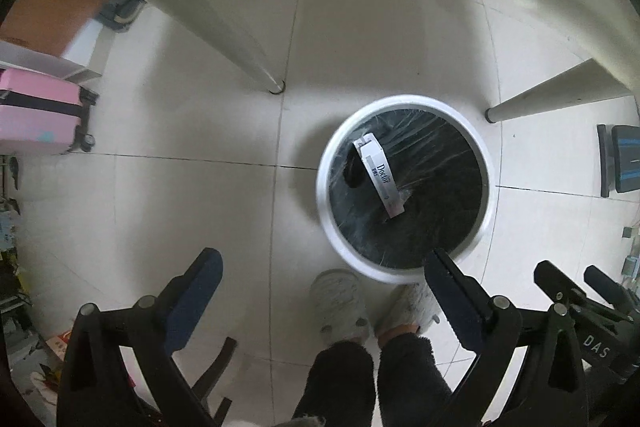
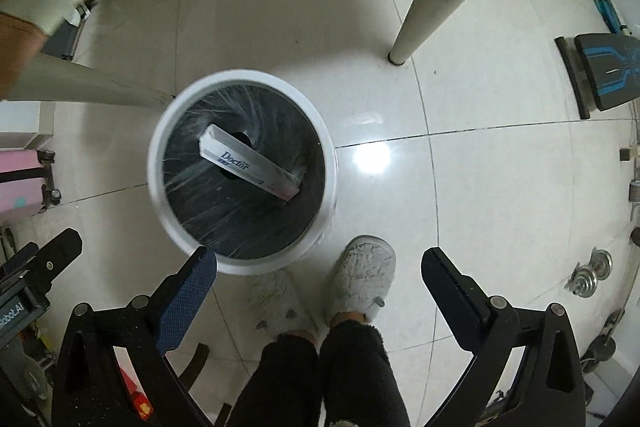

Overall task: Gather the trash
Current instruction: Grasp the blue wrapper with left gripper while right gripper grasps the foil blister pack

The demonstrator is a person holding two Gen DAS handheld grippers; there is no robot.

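Lining tiled floor, bin (perhaps bagged)

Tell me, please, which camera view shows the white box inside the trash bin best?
The right wrist view: the white box lies nearer the picture centre, larger, its "Doctor" print readable, slanted across the trash bin. The left wrist view shows the same box smaller, with that print still visible.

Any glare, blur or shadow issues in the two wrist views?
Right wrist: bright glare spot on the glossy white floor tile; the white round trash bin has a smeared rim; strong fisheye curvature. Left wrist: a broad soft shadow covers the floor above the bin; the long white "Doctor" box stays legible; dark vignette in the corners.
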